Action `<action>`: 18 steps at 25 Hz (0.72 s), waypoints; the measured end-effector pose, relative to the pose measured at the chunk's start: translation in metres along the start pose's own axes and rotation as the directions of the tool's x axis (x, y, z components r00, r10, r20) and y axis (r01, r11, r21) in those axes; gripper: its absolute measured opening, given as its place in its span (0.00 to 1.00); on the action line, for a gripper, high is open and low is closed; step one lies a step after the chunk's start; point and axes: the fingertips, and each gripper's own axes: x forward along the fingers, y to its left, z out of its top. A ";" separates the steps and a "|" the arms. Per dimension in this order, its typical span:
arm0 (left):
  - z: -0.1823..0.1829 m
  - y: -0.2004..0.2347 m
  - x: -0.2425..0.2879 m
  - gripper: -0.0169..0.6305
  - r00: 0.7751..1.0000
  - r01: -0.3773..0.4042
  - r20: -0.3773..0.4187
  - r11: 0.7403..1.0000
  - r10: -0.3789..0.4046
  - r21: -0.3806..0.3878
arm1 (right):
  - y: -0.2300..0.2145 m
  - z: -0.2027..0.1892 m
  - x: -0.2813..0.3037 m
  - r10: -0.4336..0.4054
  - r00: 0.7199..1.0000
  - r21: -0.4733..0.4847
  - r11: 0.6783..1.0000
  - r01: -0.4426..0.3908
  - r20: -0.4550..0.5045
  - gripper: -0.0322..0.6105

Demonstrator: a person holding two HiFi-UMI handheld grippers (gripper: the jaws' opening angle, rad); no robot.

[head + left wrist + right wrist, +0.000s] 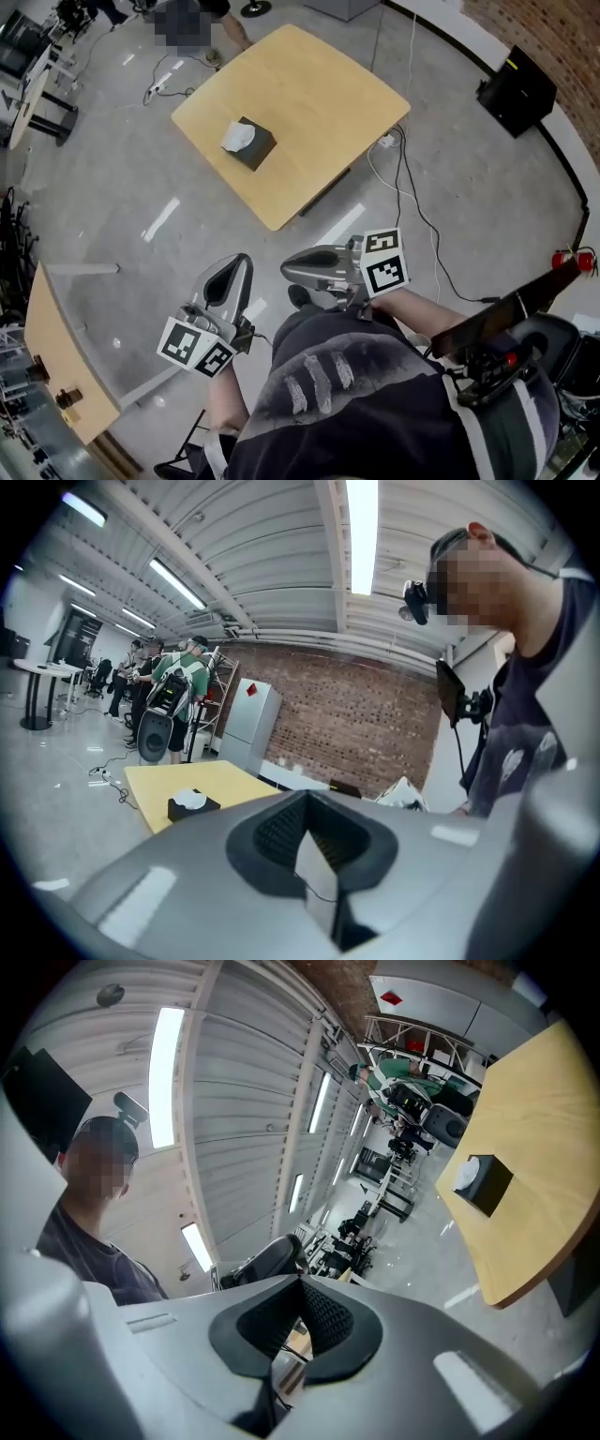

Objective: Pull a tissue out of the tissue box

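Note:
The black tissue box (249,142) stands on a light wooden table (309,103), and a white tissue sticks up from its top. Both grippers hang close to my body, well short of the table and over the grey floor. My left gripper (243,262) is shut and holds nothing. My right gripper (287,269) also has its jaws together and empty. In the left gripper view the left gripper (305,795) points toward the distant tissue box (192,804). In the right gripper view the right gripper (300,1284) is rolled sideways, with the tissue box (480,1181) far off on the table (544,1119).
A black case (517,90) lies on the floor at the far right, and cables (412,202) trail from the table's corner. A second wooden table (54,349) stands at the near left. Several people (173,691) and a white cabinet (251,719) stand behind the table.

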 end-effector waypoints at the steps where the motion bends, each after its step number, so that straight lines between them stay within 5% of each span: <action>1: 0.002 0.006 0.000 0.03 1.000 0.017 0.001 1.000 -0.017 0.000 | -0.003 0.002 0.005 -0.017 1.000 -0.001 1.000 0.017 0.004 0.05; 18: 0.015 0.121 -0.087 0.03 0.989 0.097 0.121 0.993 -0.088 -0.066 | -0.019 -0.009 0.137 -0.170 0.980 -0.106 0.982 0.159 -0.106 0.05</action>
